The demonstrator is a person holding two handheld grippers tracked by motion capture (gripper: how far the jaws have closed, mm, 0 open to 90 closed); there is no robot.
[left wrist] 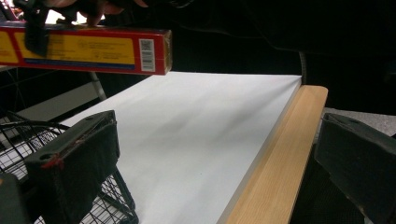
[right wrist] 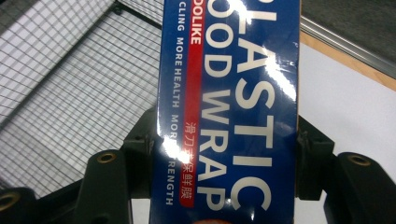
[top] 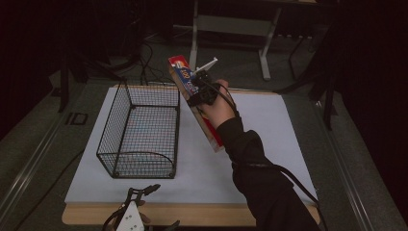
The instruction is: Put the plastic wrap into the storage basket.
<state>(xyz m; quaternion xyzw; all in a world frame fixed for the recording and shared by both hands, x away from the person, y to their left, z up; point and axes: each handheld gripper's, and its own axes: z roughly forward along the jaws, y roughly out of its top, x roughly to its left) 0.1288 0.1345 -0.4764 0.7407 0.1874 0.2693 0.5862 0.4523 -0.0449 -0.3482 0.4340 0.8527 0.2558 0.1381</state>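
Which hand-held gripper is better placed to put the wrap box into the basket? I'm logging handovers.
Right: the right hand-held gripper already clamps the plastic wrap box beside the wire basket; the left hand-held gripper stands open at the table's near edge.

Dim lab: floor cables (top: 144, 60), bare desk frame (top: 231, 29).

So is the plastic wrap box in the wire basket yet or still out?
Out: the right gripper holds the plastic wrap box in the air beside the wire basket.
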